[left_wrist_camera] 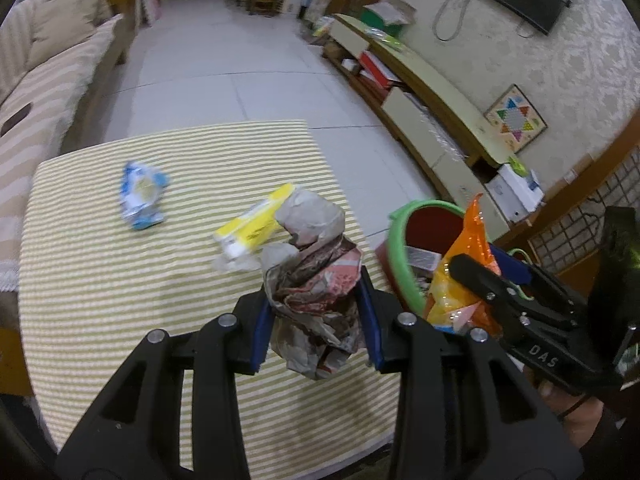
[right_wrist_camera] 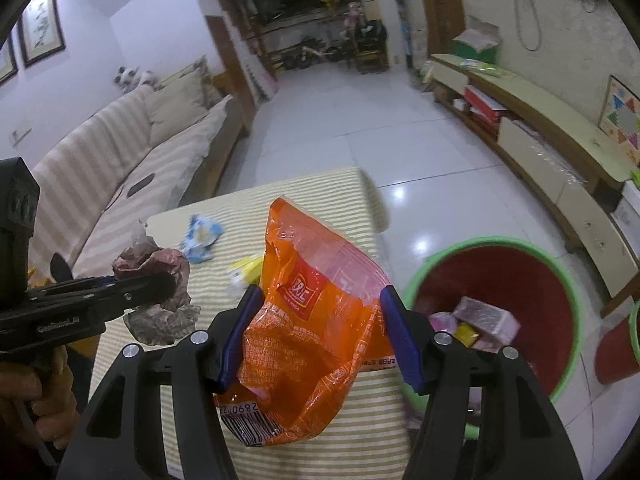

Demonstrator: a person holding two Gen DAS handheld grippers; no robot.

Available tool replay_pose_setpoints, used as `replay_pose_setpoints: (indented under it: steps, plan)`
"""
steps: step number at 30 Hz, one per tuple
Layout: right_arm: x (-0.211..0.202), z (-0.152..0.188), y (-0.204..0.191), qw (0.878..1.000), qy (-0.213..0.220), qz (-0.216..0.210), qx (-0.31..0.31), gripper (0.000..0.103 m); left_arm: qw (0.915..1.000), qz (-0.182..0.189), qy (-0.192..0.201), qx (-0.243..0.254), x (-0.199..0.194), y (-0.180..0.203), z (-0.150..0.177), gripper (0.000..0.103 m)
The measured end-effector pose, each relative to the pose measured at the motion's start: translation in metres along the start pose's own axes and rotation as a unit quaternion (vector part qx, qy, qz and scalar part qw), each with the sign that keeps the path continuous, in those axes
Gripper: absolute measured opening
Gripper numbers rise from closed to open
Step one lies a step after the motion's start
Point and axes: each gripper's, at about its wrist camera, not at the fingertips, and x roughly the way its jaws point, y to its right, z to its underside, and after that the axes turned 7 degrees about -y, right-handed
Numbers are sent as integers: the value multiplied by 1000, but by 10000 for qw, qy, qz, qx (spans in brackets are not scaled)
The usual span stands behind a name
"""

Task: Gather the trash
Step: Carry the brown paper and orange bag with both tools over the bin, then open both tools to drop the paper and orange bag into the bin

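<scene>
Between the blue pads of the left gripper (left_wrist_camera: 316, 320) a crumpled wad of brownish-pink paper (left_wrist_camera: 316, 288) is clamped, so the jaws are only a little apart and pressed onto the wad from both sides. It's carried above the striped tablecloth (left_wrist_camera: 120, 300), not resting on it. From the right wrist view the same wad (right_wrist_camera: 160, 284) can be seen sticking out around the black fingers at the left edge, with a hand (right_wrist_camera: 36, 384) wrapped round the handle below.

Over on the other side, the right gripper (right_wrist_camera: 320, 336) is closed on a big orange snack bag (right_wrist_camera: 304, 320). Its jaws are held fairly wide because the bag is bulky, and the pads are squeezed into the bag's sides. The bag is upright-ish, its barcode end hanging down toward the camera. In the left wrist view that bag (left_wrist_camera: 468, 264) is seen poking up just beside the bin rim.

A bit further out, a red bin with a green rim (right_wrist_camera: 496, 244) is standing on the tiled floor just right of the table. Some stuff is already lying in it: a pinkish box (right_wrist_camera: 486, 316) and a small yellow packet (right_wrist_camera: 466, 334), plus other bits that can't be made out.

Left behind on the tablecloth: a yellow and white wrapper (left_wrist_camera: 256, 224) near the middle and a blue and white crumpled packet (left_wrist_camera: 142, 196) farther off, well apart from each other. Both are blurred, so the print can't be read.

Beyond the table, a striped sofa (right_wrist_camera: 132, 176) is seen to the left and a long low cabinet (left_wrist_camera: 424, 96) along the right wall.
</scene>
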Motion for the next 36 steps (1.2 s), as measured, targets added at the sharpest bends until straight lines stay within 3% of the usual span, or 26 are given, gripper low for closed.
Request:
replay_pose_setpoints:
  steps: [15, 29, 32, 34, 36]
  plan:
    - [-18, -3, 113, 9948, 174, 567, 833, 59, 9948, 535, -321, 809, 59, 105, -42, 36]
    - [-3, 8, 165, 9887, -22, 826, 1248, 60, 9893, 744, -666, 1065, 106, 148, -55, 37]
    - [-1, 9, 171, 9872, -29, 874, 1334, 69, 9891, 729, -690, 1073, 112, 153, -59, 44]
    - [-1, 9, 173, 9866, -46, 915, 1351, 76, 9895, 746, -680, 1032, 114, 156, -62, 64]
    - [-1, 9, 174, 9862, -40, 927, 1369, 77, 9903, 792, -597, 969, 112, 156, -65, 77]
